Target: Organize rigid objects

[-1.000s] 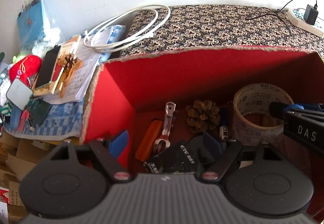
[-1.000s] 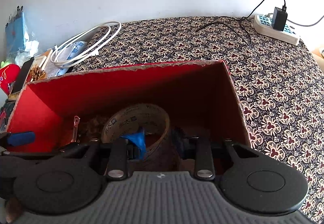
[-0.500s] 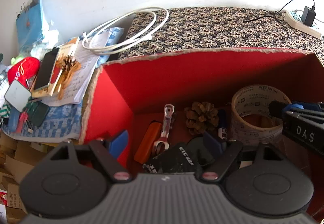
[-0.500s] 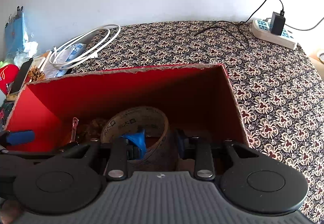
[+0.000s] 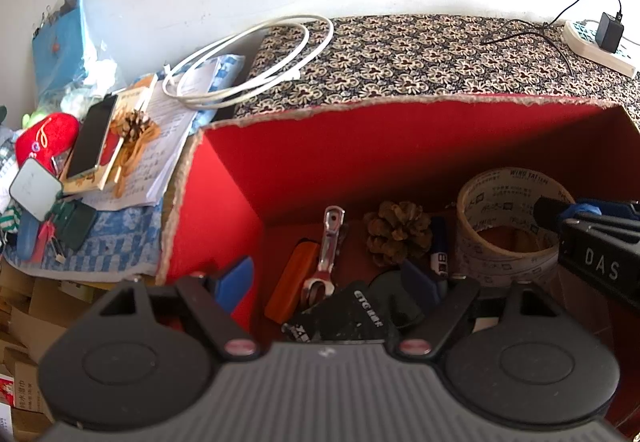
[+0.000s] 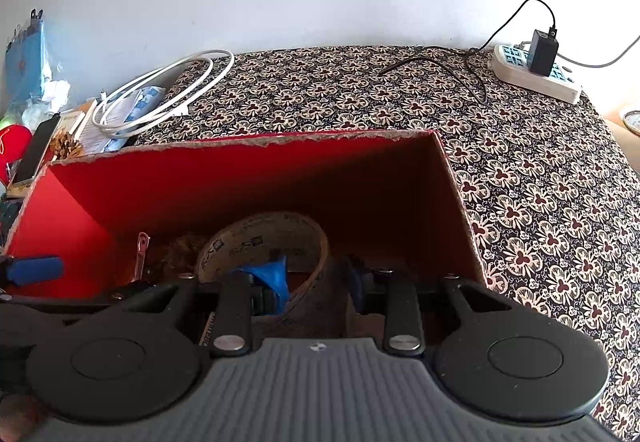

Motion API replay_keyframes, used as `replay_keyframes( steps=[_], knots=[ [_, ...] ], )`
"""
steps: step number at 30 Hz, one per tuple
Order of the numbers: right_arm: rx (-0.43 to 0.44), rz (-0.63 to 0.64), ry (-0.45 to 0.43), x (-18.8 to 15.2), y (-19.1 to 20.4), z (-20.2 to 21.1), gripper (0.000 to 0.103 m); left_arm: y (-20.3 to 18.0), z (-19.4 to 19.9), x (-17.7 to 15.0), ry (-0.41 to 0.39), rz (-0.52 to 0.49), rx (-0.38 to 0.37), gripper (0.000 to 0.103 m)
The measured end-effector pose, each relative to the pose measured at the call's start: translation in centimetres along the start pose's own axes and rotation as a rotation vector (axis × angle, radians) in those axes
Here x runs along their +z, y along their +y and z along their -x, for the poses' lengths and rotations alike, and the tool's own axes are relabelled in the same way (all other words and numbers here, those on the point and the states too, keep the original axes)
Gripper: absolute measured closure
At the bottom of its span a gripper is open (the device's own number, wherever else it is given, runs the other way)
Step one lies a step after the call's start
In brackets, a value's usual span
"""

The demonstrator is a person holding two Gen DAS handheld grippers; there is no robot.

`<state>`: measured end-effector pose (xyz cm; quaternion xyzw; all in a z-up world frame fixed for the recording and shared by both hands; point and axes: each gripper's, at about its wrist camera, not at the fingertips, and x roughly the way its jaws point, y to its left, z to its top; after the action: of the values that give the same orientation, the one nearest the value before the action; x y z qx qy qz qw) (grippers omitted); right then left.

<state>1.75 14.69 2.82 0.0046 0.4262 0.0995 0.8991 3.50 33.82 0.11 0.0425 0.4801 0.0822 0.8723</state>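
Note:
A red cardboard box [image 5: 400, 102] stands on the patterned table. Inside lie a tape roll [image 5: 500, 262], a pine cone [image 5: 396, 232], a metal tool [image 5: 330, 246], an orange case [image 5: 290, 282], a blue marker [image 5: 440, 250] and a black packet [image 5: 344, 314]. My left gripper [image 5: 328, 282] hangs open above the orange case and the tool, holding nothing. My right gripper [image 6: 316, 276] is shut on the wall of the tape roll [image 6: 256, 238], one blue pad inside the ring and the other finger outside. From the left wrist view the right gripper [image 5: 560, 210] reaches the roll's right rim.
Left of the box sits a pile of papers with a phone [image 5: 92, 138], a second pine cone [image 5: 136, 124] and a coiled white cable [image 5: 248, 58]. A power strip [image 6: 536, 74] with a black charger lies at the table's far right. Patterned cloth [image 6: 520, 162] spreads right of the box.

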Motion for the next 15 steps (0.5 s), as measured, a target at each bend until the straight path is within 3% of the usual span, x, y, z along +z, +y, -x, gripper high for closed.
replay_keyframes(
  steps=[15],
  knots=[
    [-0.008, 0.017, -0.006, 0.01, 0.19, 0.0, 0.089, -0.11, 0.14, -0.05, -0.007, 0.012, 0.004, 0.02]
  ],
)
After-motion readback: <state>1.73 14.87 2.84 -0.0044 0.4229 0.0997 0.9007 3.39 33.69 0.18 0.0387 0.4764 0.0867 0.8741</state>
